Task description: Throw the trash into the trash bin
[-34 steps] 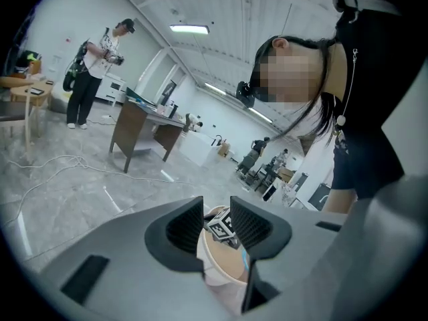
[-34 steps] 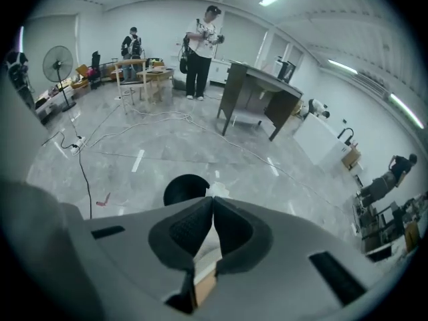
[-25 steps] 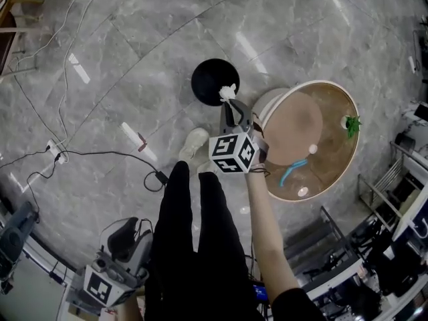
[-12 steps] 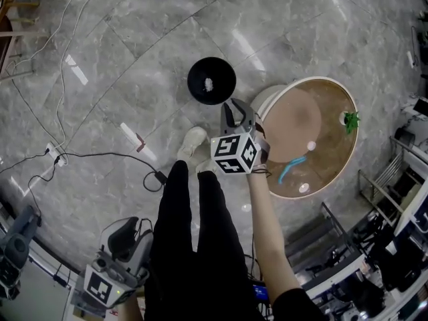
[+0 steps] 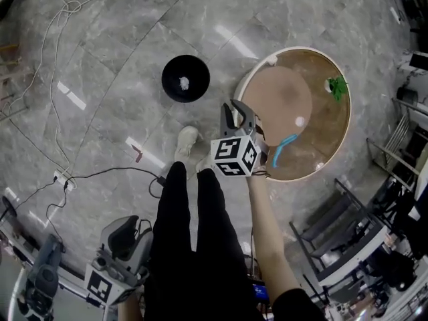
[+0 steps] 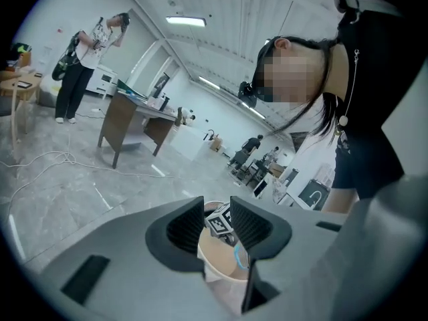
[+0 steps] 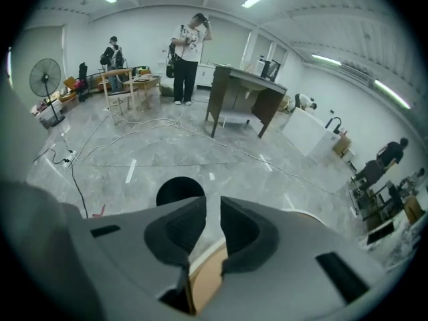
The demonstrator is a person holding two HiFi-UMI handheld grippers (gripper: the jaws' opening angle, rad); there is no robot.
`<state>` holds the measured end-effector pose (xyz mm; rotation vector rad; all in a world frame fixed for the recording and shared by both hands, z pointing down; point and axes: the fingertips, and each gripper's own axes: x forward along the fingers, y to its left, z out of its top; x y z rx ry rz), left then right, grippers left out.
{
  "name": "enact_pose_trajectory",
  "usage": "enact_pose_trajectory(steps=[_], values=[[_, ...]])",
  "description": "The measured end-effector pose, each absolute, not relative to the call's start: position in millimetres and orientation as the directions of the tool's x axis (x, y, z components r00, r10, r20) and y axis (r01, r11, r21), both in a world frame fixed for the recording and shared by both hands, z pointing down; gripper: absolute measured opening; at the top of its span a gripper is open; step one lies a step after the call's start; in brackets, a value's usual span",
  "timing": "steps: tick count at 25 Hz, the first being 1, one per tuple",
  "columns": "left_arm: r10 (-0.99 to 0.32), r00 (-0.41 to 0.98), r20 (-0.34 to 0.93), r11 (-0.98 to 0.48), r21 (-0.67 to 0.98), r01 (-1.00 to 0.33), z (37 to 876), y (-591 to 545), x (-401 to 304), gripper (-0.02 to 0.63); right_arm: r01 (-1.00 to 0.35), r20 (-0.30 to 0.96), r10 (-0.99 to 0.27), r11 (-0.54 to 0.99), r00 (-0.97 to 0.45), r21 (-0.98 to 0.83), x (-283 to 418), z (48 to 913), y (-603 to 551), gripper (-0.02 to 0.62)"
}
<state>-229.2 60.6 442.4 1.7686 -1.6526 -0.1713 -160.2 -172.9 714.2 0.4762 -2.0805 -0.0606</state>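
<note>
The round black plastic trash bin (image 5: 171, 69) stands upright on the grey marble floor (image 5: 120, 39) (open-topped), a small crumpled white wad (image 5: 184, 82) lying inside.

No legible text, no readable labels

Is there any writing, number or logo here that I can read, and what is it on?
None can be read.
The right cube and the left cube carry only black-and-white square patterns, no letters or digits.
Anything printed on the far desks and shelves is too small to read.
</note>
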Motion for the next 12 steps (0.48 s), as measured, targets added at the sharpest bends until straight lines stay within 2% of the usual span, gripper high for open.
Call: enact_pose_trajectory(steps=[5, 7, 12], values=[[-0.896, 0.273, 0.349, -0.033, 0.561, -0.827, 435.1, 32.0, -203.8, 0.118, -0.444, 0.797, -0.444, 0.860, -0.410, 0.250, -97.1, 690.4, -194.7, 0.045], [-0.883, 0.327, 0.338, -0.092, 0.558, -0.825, 432.4, 20.0, -196.1, 0.118, -0.520, 0.785, -0.493, 0.813, -0.376, 0.262, -67.4, 677.9, -198.8, 0.005], [-0.879, 0.398, 0.262, -0.189, 0.574, -0.796, 414.3, -21.2, -166.6, 0.118, -0.688, 0.730, -0.584, 0.692, -0.355, 0.218, 0.4, 628.6, -192.6, 0.003]])
